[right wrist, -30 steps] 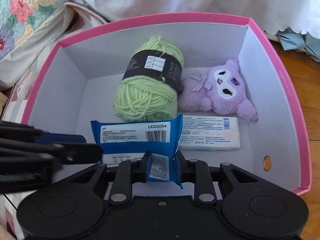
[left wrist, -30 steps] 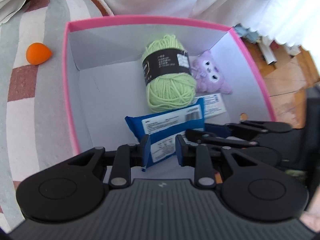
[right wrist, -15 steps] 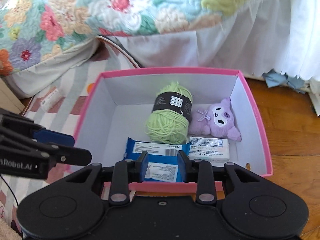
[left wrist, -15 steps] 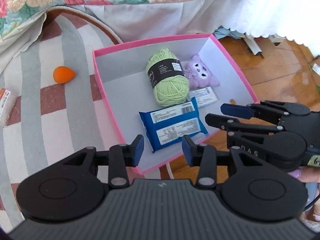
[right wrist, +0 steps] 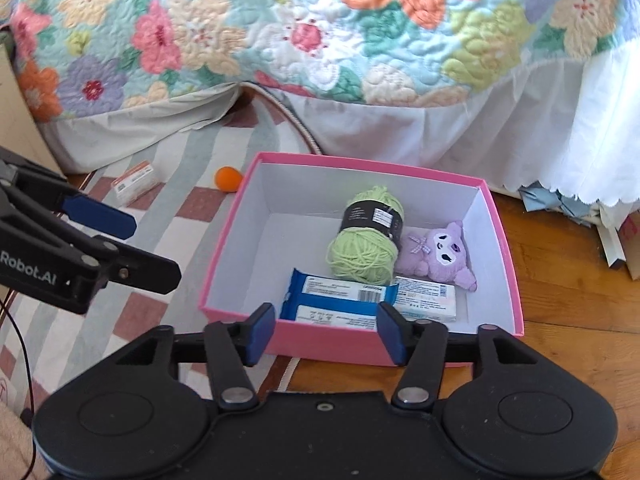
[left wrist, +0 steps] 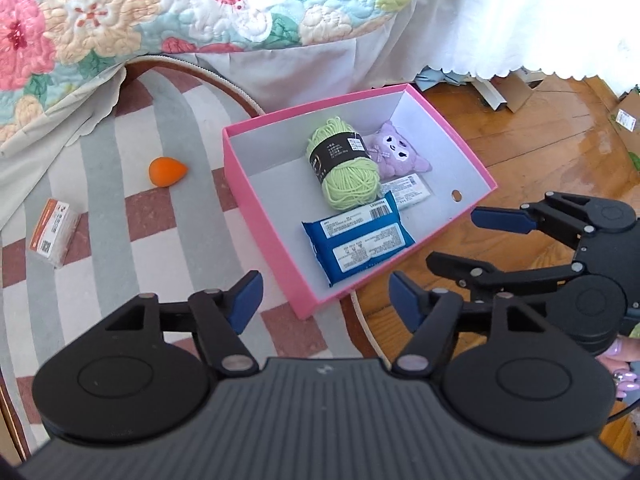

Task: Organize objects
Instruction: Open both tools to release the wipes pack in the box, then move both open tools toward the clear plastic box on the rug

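a pink box (left wrist: 256, 216) sits on the floor, half on a striped rug (left wrist: 100, 184), beside a bed. inside lie a blue packet (left wrist: 358, 242), green yarn (left wrist: 344, 168), a purple plush toy (left wrist: 400, 152) and a white carton (left wrist: 412, 190). the left hand-held gripper (left wrist: 326, 298) and right hand-held gripper (right wrist: 326, 330) hover above, jaws apart and just opened wider, nothing between them. the packet looks placed. left out on the rug are an orange sponge (left wrist: 166, 172) and a small orange box (left wrist: 54, 232); the next move likely calls for reaching left to one.
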Available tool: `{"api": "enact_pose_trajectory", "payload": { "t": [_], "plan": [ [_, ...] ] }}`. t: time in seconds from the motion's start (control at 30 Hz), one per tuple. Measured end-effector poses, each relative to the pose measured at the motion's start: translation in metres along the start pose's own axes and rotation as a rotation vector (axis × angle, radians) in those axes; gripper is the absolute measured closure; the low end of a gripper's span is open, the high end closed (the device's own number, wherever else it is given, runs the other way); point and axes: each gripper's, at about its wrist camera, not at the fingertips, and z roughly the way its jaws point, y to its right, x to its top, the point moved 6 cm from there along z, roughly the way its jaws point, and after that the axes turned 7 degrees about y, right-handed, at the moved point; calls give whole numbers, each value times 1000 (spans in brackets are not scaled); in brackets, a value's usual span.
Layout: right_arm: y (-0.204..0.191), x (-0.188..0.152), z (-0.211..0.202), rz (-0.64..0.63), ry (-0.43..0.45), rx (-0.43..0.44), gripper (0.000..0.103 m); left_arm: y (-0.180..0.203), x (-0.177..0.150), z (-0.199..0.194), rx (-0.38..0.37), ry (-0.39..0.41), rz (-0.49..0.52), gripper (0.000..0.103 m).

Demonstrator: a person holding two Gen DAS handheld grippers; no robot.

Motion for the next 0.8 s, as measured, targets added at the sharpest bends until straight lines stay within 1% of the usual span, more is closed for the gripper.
{"api": "enact_pose_trajectory", "payload": {
  "t": [0.1,0.17,0.23,0.27,0.37,0.43,0.53,0.6,0.67,0.8],
  "plan": [
    [-10,1,-11,-20,9,4,26,-7,-7,-13,12,12,-5,32],
    [-17,2,-17,-22,13,10,14,-13,-11,-23,19,19,-17,31],
    [-23,3,-23,-24,16,13,7,-18,-15,-31,27,23,-21,28],
    [-26,3,-25,-23,19,12,6,-21,-18,-35,34,25,-19,26],
    [-33,3,-32,-16,24,4,4,-29,-26,-45,59,28,-22,25],
    [-37,3,-36,-22,25,-18,4,-36,-32,-53,86,32,-27,24],
    [-50,0,-41,-79,22,-30,4,-43,-38,-66,112,56,-29,21],
    [-59,-1,-46,-92,24,-16,4,-49,-43,-75,121,69,-38,21],
    [-65,-1,-49,-84,17,12,4,-53,-47,-81,114,76,-48,16],
    [-76,1,-51,-77,14,35,4,-65,-55,-92,111,87,-87,13]
  ]
}}
